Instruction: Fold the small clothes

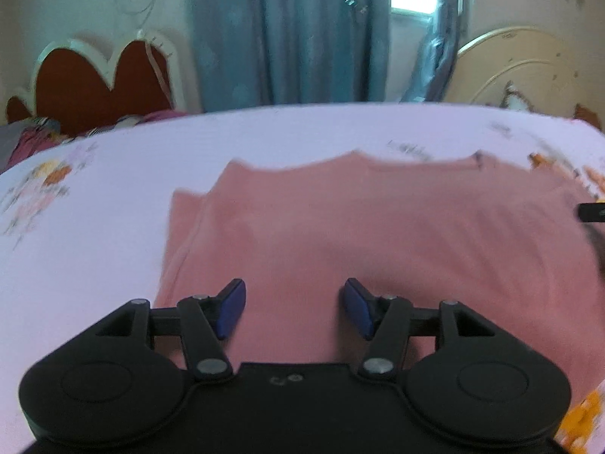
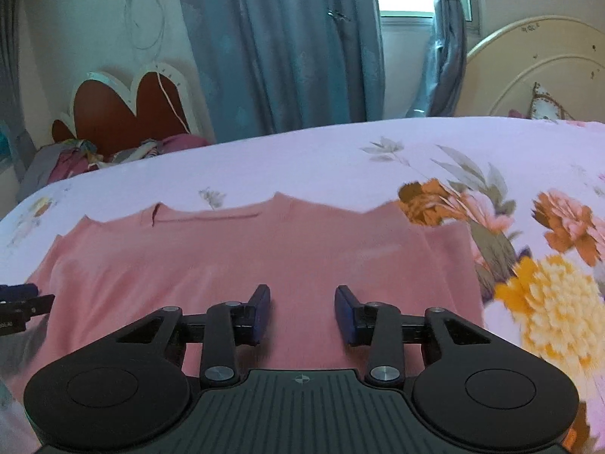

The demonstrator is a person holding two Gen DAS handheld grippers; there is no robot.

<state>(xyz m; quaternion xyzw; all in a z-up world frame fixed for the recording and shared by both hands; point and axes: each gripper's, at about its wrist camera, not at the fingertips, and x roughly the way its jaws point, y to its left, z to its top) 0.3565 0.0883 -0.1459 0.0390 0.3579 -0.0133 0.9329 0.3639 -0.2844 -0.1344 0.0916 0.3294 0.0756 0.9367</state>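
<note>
Left gripper (image 1: 294, 310): fingers spread, nothing between the blue pads; it hangs over the near left part of the shirt without pinching it.
Shirt (image 1: 378, 234): pink, lying flat on the bed, left side apparently folded in already, with a doubled edge at the left; its wavy far edge lies toward the curtain.
Right gripper (image 2: 302, 312): fingers spread, narrower than the left pair, nothing gripped; it hangs over the near right part of the shirt.
Sheet (image 2: 491, 159): pale floral bedsheet, soft under the shirt, bare to the far side and to the right.
Risk, left side: a pinch taken too deep could catch only the top layer, or both layers, of the doubled edge and pull the fold open.
Risk, middle: the two grippers are close together, each showing at the edge of the other's view; closing inward could make them knock.
Risk, right side: fingers pressed into the soft bed could grab the sheet with the shirt and drag it.
Risk, overall: uneven lifts by the two hands would probably skew the next fold.
</note>
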